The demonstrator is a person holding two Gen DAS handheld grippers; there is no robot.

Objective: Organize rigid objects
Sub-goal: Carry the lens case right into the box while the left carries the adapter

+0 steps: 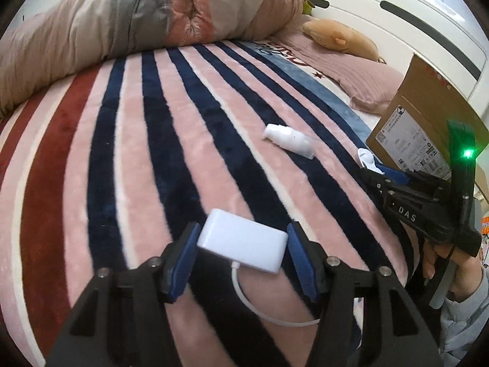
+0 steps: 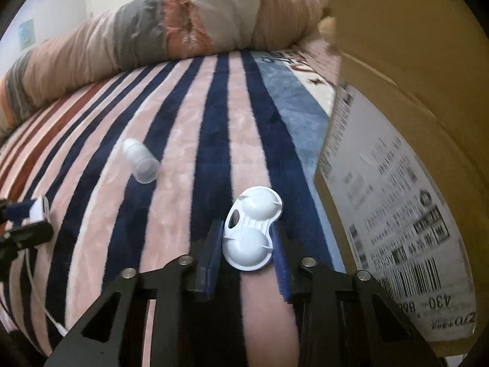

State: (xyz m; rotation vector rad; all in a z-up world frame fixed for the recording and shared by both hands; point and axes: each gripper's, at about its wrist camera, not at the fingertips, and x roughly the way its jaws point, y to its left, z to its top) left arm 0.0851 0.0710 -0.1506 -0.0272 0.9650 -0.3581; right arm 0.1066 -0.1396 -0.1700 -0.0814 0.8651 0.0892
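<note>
While the left gripper has its blue pads snug against both short ends of a white adapter box, we'd call that a clamp on it; the pads touch the box on either side. The box's white cable loops back under the jaws toward the right finger. Everything sits on a fuzzy striped blanket, pink, navy and dark red bands.

Over on the other side, the right gripper has its pads pressed on a white contact lens case, the two-dome kind, lying dome side up. The near dome sits between the pads, the far dome pokes out past the fingertips. So both sets of jaws are closed on something, from what we see.

Moving outward: a small white pump bottle lies on its side on the blanket, well apart from the adapter box and nearer the lens case. In the right wrist view it's blurry and shows its base.

Just beside the right gripper stands a cardboard box with a shipping label facing us. In the left wrist view we also see a person's hand on the right gripper's handle, with a green light lit above it.

Farther back there's a rolled-up quilt, a pink pillow and a tan plush toy.
</note>
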